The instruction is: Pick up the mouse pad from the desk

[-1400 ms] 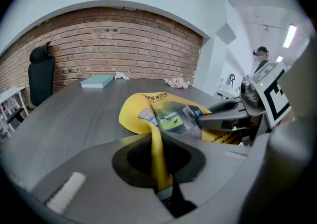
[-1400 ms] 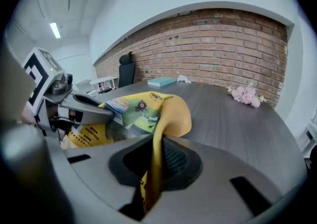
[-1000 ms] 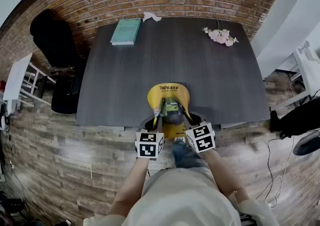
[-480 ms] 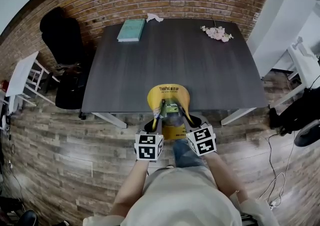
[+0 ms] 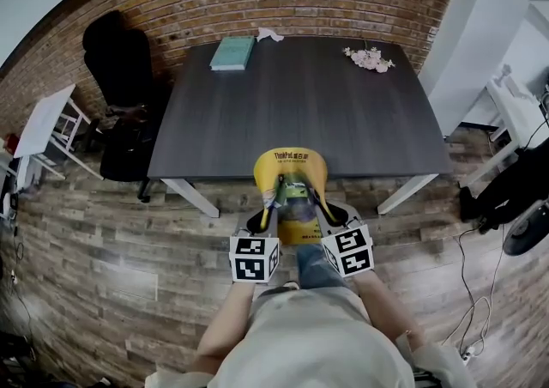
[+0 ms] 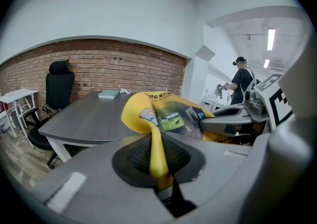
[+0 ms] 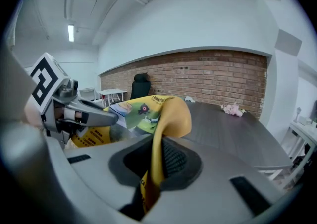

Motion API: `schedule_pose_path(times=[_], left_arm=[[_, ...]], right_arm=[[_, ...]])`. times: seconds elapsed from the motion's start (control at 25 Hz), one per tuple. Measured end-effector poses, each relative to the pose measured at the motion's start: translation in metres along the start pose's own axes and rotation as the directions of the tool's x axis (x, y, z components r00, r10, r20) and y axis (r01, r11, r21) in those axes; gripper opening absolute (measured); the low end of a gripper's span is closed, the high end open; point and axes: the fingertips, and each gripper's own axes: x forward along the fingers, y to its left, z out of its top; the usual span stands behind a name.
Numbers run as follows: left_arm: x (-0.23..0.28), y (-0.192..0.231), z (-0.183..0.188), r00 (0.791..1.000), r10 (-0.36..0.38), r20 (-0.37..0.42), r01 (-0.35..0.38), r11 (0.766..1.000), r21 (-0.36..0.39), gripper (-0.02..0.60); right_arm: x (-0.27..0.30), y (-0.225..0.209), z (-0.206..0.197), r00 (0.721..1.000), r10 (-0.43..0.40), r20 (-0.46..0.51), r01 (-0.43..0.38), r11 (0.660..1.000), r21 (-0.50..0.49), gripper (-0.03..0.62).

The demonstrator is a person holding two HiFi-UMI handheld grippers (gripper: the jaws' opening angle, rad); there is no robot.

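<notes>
Left gripper [image 5: 271, 203] fingers [image 6: 136, 154] nearly closed, pinching yellow mouse pad [image 5: 290, 168]; right gripper [image 5: 316, 203] likewise, by table [image 5: 257, 120] near edge.

Bright, even light from ceiling tubes [image 7: 71, 33]; heavy fisheye bending, black vignette at corners; left hand-held gripper [image 6: 159, 158] body blurred up close.

One mouse pad [image 5: 290, 165], two grippers [image 6: 158, 154] [image 7: 154, 161], one desk [image 5: 300, 112], one book [image 5: 232, 52]

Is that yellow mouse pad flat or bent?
Bent: the mouse pad arches between the left gripper and right gripper, each shut on one edge.
</notes>
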Motion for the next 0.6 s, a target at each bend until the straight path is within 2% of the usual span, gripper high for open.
schedule_pose_path(times=[0.32, 0.6], left_arm=[[-0.036, -0.010, 0.001, 0.999, -0.019, 0.030, 0.019, 1.000, 0.003, 0.029], [-0.047, -0.017, -0.004, 0.999, -0.036, 0.040, 0.035, 0.999, 0.011, 0.029]], right_arm=[[-0.029, 0.021, 0.005, 0.999, -0.015, 0.031, 0.015, 1.000, 0.006, 0.032], [-0.041, 0.030, 0.002, 0.998, -0.035, 0.043, 0.035, 0.999, 0.011, 0.031]])
